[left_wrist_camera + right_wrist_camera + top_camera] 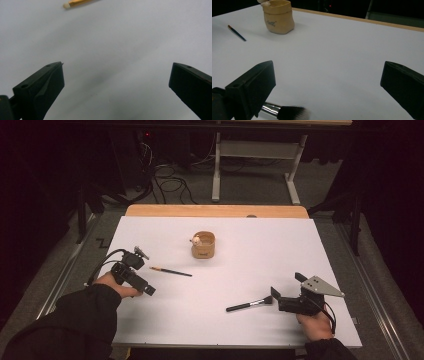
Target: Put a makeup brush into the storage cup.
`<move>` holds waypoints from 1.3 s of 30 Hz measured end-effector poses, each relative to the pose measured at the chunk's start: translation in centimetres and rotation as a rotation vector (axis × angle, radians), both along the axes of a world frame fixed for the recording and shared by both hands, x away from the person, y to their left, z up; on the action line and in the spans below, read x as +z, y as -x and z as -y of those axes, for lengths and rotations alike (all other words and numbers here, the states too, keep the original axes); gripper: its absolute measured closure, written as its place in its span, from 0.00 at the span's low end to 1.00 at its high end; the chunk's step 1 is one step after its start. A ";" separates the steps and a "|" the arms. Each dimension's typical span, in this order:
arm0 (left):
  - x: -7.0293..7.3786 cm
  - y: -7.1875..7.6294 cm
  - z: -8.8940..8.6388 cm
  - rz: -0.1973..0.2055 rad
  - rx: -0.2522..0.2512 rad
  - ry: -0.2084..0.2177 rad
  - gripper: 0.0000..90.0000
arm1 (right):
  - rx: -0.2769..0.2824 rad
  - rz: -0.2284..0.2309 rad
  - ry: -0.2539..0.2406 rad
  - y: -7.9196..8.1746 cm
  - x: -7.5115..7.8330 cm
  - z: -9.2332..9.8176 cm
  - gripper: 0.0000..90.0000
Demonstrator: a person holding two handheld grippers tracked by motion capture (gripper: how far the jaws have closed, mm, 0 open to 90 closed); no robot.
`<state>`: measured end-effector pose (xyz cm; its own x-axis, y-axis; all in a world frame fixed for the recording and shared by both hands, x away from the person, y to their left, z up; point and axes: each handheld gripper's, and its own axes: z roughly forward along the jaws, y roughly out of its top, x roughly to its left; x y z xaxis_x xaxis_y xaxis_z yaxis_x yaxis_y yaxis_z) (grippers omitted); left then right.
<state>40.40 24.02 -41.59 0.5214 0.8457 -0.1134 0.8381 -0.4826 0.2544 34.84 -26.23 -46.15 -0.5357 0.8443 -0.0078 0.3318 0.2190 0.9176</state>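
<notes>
Apparently nothing is grasped yet: both grippers rest on the table [330, 245] with jaws wide apart and empty. The left gripper [150, 290] lies near the left edge, just beside the pencil [170, 271]; the right gripper [274, 294] lies near the front right corner, its jaws touching the brush [248, 304]. The pouch [203, 245] stands toward the far edge. Probably each tool must go into it, so the next move calls for closing on a handle. The right gripper view shows print on the pouch, unreadable from above.

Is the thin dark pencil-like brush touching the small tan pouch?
Apart: high view shows white table between the thin brush and the pouch.
</notes>
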 end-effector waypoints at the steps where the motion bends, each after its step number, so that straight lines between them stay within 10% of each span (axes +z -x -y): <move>1: 0.3 -0.2 0.2 0.001 -0.001 0.000 0.01 | -0.002 0.001 -0.001 0.0 0.0 0.0 0.01; 22: 3.3 -4.9 3.0 -0.012 -0.044 -0.061 0.01 | 0.002 -0.006 -0.006 0.0 -0.1 0.1 0.01; 39: 0.2 -7.0 5.6 -0.069 -0.065 -0.096 0.01 | 0.008 -0.009 -0.003 0.0 -0.1 0.1 0.01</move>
